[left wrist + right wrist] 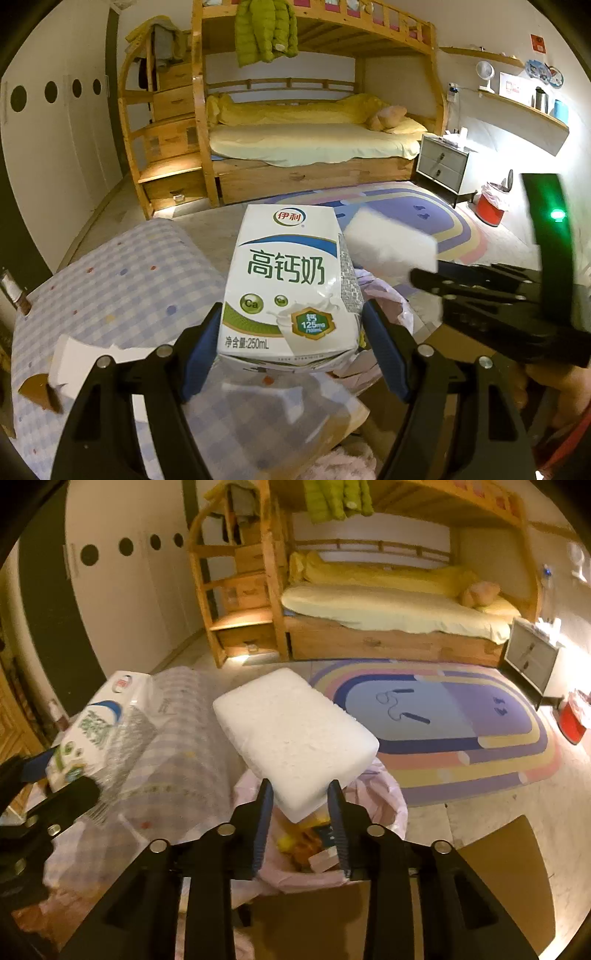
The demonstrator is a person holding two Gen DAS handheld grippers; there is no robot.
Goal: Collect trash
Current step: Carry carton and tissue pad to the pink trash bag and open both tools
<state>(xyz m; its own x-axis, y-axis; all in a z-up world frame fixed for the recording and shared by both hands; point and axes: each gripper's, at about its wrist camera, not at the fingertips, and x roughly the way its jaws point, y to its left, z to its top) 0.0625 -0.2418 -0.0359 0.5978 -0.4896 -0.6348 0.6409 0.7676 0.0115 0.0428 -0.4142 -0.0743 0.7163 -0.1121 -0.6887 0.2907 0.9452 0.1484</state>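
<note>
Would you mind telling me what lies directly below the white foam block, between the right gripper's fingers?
In the right wrist view, the pink-lined trash bin lies below the foam block, with scraps already inside; the right gripper has the block between its fingers.

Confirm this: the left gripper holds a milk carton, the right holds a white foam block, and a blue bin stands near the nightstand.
Wrong on the colour: the bin near the nightstand is red, as the left wrist view shows. The left gripper does hold the milk carton and the right gripper the foam block.
</note>
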